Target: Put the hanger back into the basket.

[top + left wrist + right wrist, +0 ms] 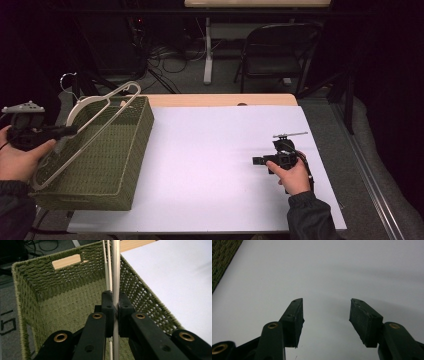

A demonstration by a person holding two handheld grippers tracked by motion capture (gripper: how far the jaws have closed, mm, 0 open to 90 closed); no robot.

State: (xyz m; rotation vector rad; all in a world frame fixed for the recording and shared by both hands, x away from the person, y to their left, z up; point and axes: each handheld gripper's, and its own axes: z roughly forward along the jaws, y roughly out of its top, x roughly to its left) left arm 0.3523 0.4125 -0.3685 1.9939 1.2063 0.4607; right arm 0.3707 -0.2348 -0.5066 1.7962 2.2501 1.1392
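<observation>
A pale clothes hanger (100,112) with a metal hook lies tilted across the top of the green woven basket (131,150) at the table's left. My left gripper (70,131) is shut on the hanger's lower bar, at the basket's left side. In the left gripper view the pale bar (115,270) runs up between the pressed pads, over the basket's inside (65,307). My right gripper (257,161) rests low over the white sheet at the right, pointing left. Its jaws stand open in the right gripper view (325,310), with nothing between them.
A white sheet (215,165) covers most of the wooden table (225,100). Beyond the far edge stand a folding chair (277,47), a table leg and floor cables. A corner of the basket (222,257) shows at the right gripper view's top left.
</observation>
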